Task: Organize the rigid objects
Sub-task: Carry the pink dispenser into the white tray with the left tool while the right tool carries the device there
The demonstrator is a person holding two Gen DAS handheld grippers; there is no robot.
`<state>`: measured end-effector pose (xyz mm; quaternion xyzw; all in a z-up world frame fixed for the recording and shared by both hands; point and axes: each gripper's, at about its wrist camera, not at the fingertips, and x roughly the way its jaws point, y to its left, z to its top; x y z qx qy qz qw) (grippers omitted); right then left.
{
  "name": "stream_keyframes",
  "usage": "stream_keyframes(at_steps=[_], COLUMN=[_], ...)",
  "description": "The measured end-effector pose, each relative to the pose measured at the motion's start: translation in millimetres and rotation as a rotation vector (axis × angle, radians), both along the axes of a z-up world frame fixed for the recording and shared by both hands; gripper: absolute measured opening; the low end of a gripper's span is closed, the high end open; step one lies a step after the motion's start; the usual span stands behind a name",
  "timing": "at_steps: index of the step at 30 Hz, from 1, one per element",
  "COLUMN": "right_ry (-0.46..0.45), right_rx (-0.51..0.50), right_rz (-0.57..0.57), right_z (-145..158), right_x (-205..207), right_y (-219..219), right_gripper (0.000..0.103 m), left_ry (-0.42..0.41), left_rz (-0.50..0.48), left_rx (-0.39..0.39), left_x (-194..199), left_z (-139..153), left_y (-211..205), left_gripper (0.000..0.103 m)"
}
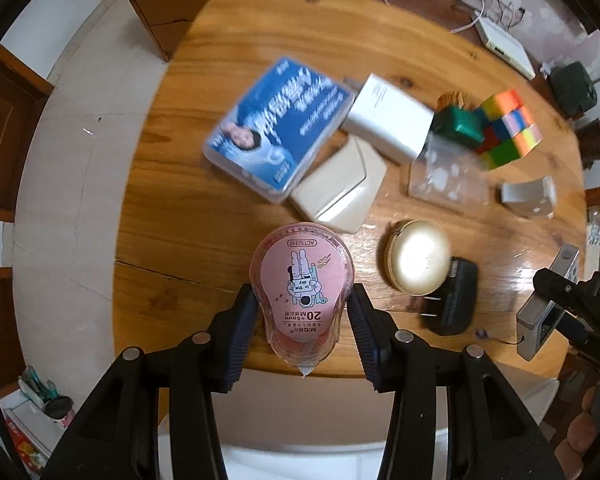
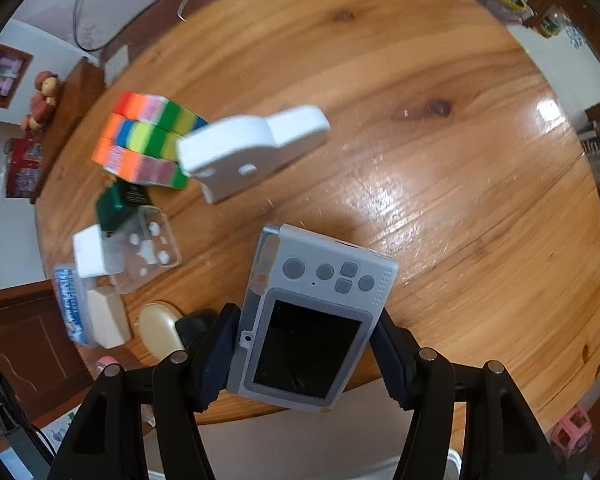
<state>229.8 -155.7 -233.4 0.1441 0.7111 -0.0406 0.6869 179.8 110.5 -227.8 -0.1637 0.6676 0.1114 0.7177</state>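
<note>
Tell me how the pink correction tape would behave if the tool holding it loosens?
The correction tape looks like smooth, rounded plastic, so it would probably slip from the left tool. It seems stiff and light, unlikely to bend. Its curved shell might rock on the table.

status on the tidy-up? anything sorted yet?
Nothing looks sorted yet. In hand: the left hand-held gripper is shut on the pink correction tape, the right hand-held gripper on the grey camera. Left: the puzzle cube, blue box and gold tin lie loose on the table.
</note>
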Motion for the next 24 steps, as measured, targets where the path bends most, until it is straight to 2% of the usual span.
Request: stream_keyframes(at_steps=[7, 9, 12, 14, 19, 24], right_ry=[-0.113, -0.158, -0.218, -0.27, -0.361, -0.372], right_rx=[0.038, 0.049, 0.052, 0.049, 0.029, 0.033], right_rz=[0.048, 0.084, 0.15, 0.212, 0.346, 0.459], right_z=[62, 81, 101, 121, 141, 136], right_x=[-11, -16, -27, -43, -82, -119], right_y=[-3, -1, -1, 1, 8, 7], right_gripper=[0.064, 0.064, 0.064, 0.064, 0.064, 0.064], left_ry=[-0.116, -0.15, -0.209, -0.235, -0.282, -0.278], left_rz=[0.007, -0.005, -0.042, -0.063, -0.126, -0.161], left_rx=[-0.015, -0.011, -0.003, 0.005, 0.016, 0.016], left_x=[-13, -33, -52, -66, -108, -138], left_z=[64, 68, 100, 109, 137, 129], left_y=[-5, -21, -32, -42, -63, -82], left_gripper=[0.05, 0.05, 0.05, 0.05, 0.05, 0.05])
